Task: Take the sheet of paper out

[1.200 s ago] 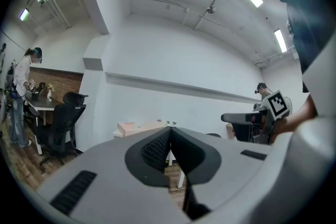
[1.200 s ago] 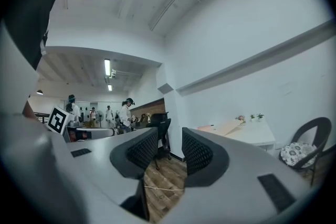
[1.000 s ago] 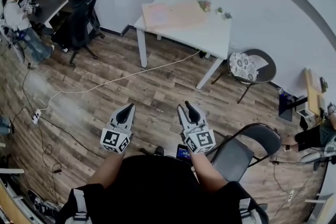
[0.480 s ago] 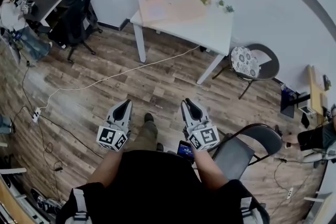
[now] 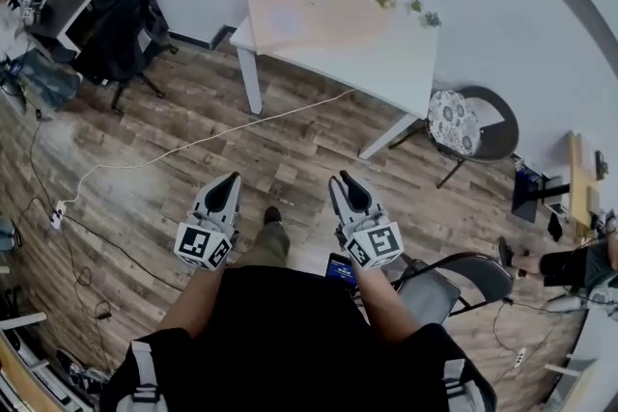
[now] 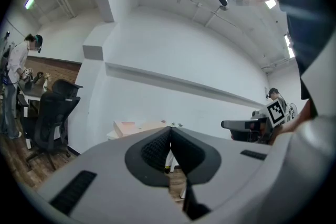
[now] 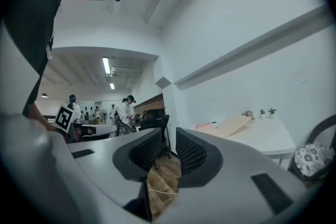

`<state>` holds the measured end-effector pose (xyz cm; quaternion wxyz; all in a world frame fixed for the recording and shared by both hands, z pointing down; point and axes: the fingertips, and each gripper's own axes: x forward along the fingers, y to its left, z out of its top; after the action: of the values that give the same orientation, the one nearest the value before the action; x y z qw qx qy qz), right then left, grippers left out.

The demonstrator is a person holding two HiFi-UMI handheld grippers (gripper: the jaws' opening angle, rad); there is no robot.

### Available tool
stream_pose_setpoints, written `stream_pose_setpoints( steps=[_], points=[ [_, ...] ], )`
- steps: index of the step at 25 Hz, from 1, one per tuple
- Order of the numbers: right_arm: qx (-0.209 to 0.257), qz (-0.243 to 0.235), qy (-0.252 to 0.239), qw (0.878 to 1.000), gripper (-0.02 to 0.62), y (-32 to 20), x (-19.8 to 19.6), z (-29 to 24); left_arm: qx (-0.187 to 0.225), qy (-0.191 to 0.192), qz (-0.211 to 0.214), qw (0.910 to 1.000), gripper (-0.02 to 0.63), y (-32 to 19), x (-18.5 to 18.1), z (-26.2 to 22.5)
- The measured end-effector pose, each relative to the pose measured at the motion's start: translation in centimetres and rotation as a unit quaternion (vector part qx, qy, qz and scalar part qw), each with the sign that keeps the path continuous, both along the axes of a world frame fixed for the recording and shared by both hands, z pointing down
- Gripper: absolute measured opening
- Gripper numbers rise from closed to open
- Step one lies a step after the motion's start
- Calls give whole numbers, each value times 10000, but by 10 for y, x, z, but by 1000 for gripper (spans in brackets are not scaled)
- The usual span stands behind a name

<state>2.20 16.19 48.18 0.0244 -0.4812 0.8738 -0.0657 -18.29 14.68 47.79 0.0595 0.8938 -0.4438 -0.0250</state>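
Both tongs empty and held level over the floor; paper far ahead on the desk.
Left tongs [image 5: 230, 180] are pressing together at the tips with nothing pinched. Right tongs [image 5: 348, 180] are standing spread and widening, with only wood floor [image 5: 290, 159] showing through the gap. Both are pointing ahead, side by side and apart, in front of the person's dark torso. A grey folding chair [image 5: 454, 280] is sitting just beside the right arm. A white cable [image 5: 193, 145] is running across the floor beyond the tongs. Further on, the white desk [image 5: 386, 63] is standing against the wall, well apart from both tongs. A flat pink-tan sheet [image 5: 309, 14] is lying on its far left part; cannot tell whether it is 1 sheet or a folder. Small plants [image 5: 425, 16] are sitting near the desk's back edge.
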Motion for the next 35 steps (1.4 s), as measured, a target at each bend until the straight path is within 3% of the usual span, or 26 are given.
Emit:
stream_pose_setpoints(
  steps=[9, 21, 35],
  points=[
    [-42, 8, 78, 10000, 100, -138, -1, -11, -105, -115, 83, 9998, 5, -141, -10, 4],
    [-232, 78, 113, 9996, 72, -257, 16, -5, -66, 52, 189, 9998, 5, -273, 6, 7],
    [-82, -647, -276, 9975, 67, -441, 60, -14, -115, -223, -637, 9976, 5, -429, 35, -5]
  ],
)
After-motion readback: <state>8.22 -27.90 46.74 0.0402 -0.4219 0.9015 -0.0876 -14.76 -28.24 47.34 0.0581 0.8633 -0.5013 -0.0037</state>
